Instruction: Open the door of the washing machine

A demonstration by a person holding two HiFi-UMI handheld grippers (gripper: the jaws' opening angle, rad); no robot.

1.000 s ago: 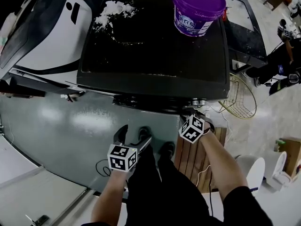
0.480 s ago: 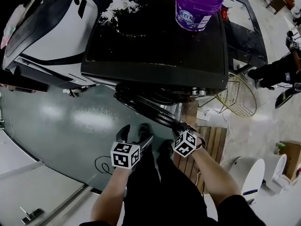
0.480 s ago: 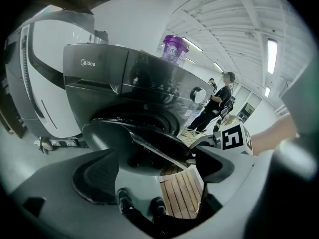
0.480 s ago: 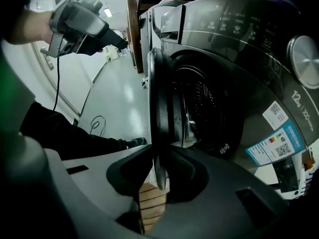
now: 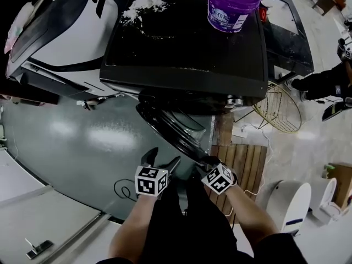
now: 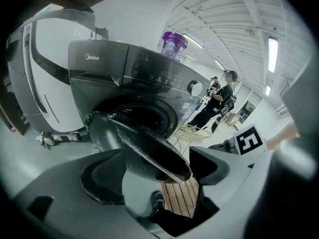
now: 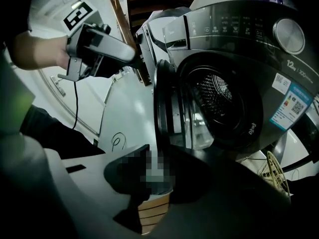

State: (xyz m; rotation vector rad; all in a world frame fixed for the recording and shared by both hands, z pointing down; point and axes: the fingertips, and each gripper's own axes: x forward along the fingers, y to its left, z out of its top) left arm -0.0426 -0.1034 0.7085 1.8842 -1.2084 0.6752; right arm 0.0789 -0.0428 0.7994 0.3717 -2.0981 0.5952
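Nearest the camera, the left gripper is seen released, its jaws spread wide though just drawn in a little; the door's edge is framed in the gap in the left gripper view, but no pad is pressed against it. Just beside it, the right gripper is clamped on the free rim of the door, its narrow jaws just eased slightly apart, with the rim between them. The door is swung well out from the front of the washing machine, hinged at the left of the round opening, and the drum is laid bare in the right gripper view. A wooden slat mat is spread on the floor below the right gripper, and a cable is looped on the grey floor near the left one. On the machine's dark top, white powder is scattered at the back left and a purple bucket is stood at the back right. A white appliance is placed to the left, a wire basket to the right.
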